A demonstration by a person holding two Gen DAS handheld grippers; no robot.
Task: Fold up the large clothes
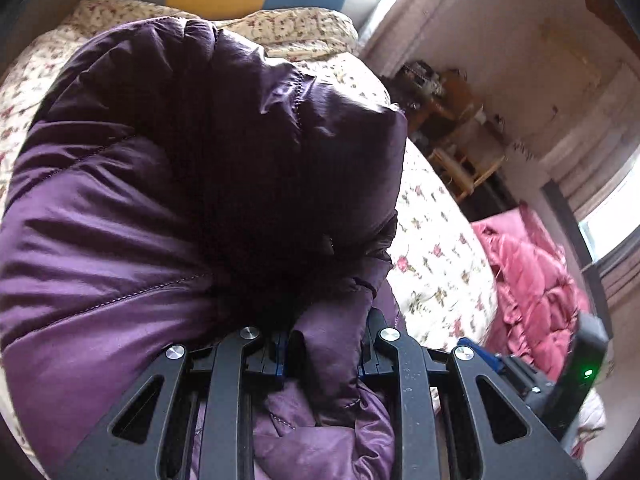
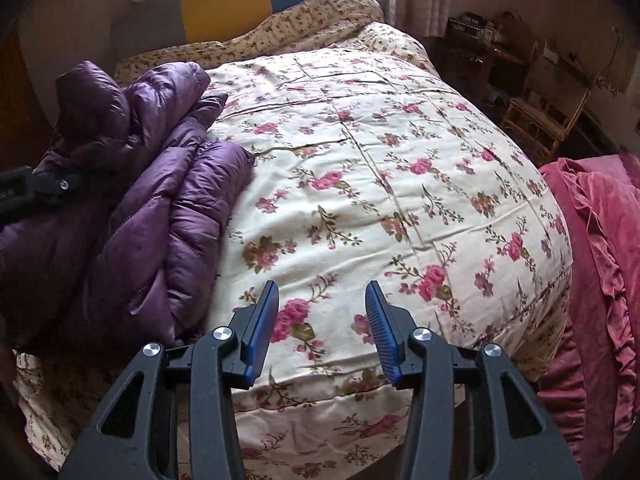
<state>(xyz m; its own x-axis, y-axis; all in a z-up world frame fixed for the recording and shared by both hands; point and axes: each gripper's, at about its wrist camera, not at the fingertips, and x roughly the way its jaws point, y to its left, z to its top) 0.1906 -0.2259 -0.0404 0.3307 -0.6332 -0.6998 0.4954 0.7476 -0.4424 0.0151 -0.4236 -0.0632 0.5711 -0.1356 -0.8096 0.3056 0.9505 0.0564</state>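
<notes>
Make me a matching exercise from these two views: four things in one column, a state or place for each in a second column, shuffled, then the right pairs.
Things:
1. purple jacket
2. left gripper
3. right gripper
4. pink quilt

States or places:
A. open, with nothing between its fingers
B. bunched on the left part of the floral bedspread
C. heaped off the bed's right edge
D. shut on a fold of purple fabric

Pairs: 1-B, 2-D, 3-A, 4-C
</notes>
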